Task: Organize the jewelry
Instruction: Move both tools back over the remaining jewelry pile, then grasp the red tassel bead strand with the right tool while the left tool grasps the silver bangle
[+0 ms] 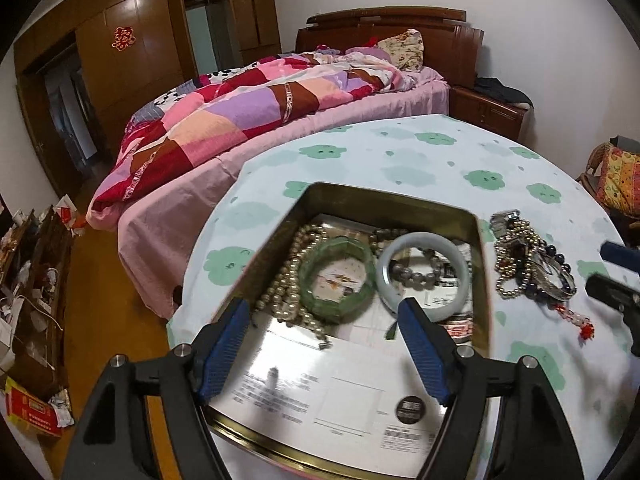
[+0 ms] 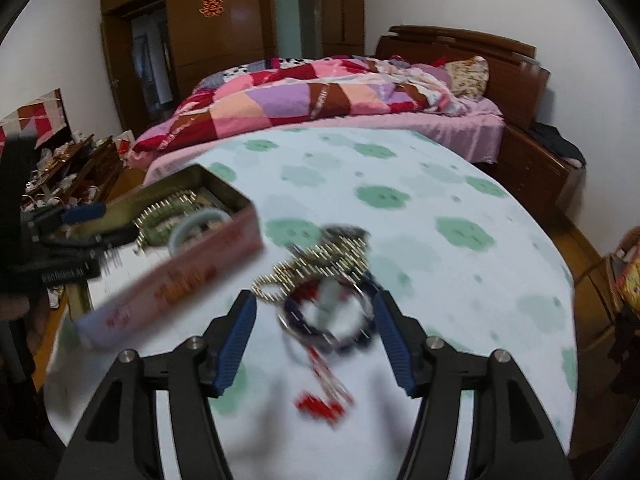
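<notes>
An open metal tin (image 1: 392,196) sits on the cloud-print tablecloth (image 1: 440,160). It holds a pearl strand (image 1: 288,280), a green bangle (image 1: 336,276), a pale bangle (image 1: 420,240) and a grey bead bracelet (image 1: 416,270) on printed papers. My left gripper (image 1: 324,306) hangs open over the tin, holding nothing. Right of the tin lies a tangled jewelry pile (image 1: 528,260) with a red tassel charm (image 1: 586,330). In the right wrist view, my right gripper (image 2: 314,298) stands open around the near part of that pile (image 2: 320,268), blurred. The tin (image 2: 192,276) is to its left.
A bed with a patchwork quilt (image 1: 240,120) stands behind the round table. A wooden nightstand (image 1: 492,108) is at the back right, and a cluttered low cabinet (image 1: 36,264) on the floor at the left. The table edge runs close on the left.
</notes>
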The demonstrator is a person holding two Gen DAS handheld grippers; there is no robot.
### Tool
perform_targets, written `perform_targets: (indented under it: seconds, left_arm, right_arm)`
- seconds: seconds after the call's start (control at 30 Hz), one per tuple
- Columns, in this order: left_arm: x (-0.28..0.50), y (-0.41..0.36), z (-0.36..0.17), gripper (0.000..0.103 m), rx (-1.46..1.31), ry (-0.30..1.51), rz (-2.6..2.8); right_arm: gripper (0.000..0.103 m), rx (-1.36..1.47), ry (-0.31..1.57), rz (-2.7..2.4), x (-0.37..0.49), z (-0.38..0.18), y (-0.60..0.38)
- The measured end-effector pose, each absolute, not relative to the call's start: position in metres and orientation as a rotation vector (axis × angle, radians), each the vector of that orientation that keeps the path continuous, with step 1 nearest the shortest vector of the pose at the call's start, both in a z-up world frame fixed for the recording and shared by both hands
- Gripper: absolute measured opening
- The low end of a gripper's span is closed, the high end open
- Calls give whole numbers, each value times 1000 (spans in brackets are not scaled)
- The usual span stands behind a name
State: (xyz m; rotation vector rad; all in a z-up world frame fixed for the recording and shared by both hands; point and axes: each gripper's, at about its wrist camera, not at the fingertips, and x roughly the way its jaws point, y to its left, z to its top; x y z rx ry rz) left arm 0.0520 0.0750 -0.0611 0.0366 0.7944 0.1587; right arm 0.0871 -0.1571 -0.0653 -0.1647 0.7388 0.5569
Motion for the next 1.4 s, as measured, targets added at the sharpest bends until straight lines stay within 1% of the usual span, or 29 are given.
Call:
perform_targets:
  seconds: [0.17, 0.37, 0.43, 0.47, 0.5, 0.53, 0.6, 0.63, 0.67, 0.7, 0.9, 1.3, 1.33, 1.4]
  left_arm:
    - [46, 60, -55, 77, 37, 771, 132]
    - [41, 35, -49, 77, 48, 755, 59]
    - [40, 28, -49, 77, 50, 754, 32]
    - [40, 24, -48, 77, 54, 756, 20]
    - [41, 19, -48, 77, 62, 759, 9]
    - [42, 16, -48, 77, 69, 761, 2]
    - [44, 8, -47, 77, 88, 762, -14]
    - [45, 4, -46, 77, 94, 760, -25]
    - [47, 0, -45, 77, 95, 758, -42]
    - [49, -3, -44, 77, 96, 759, -54]
    - [62, -26, -46, 77, 115, 776, -109]
    - [94, -62, -73, 76, 109, 868, -184]
    - [97, -63, -76, 75, 101, 875, -187]
    - [100, -65, -80, 65, 101, 885, -190]
  right_arm:
    - [63, -176, 772, 541, 80, -80, -171]
    - [63, -192, 801, 572, 79, -95, -165]
    - [62, -196, 809, 578, 80, -98, -164]
    - [60, -198, 820, 576, 82, -101, -164]
    - [53, -199, 829, 573, 82, -104, -165]
    - [49, -201, 840, 578, 82, -106, -165]
    - [36, -217, 847, 578, 80, -110, -165]
    - [32, -232, 840, 571, 78, -110, -166]
    - [21, -236, 835, 571, 77, -110, -168]
    - [14, -234, 834, 571, 76, -110, -170]
    - [12, -272, 820, 568, 62, -108, -184]
    - [12, -277, 812, 577, 49, -108, -200]
    - [12, -265, 814, 577, 50, -108, -202]
    - [12, -244, 813, 567, 53, -108, -205]
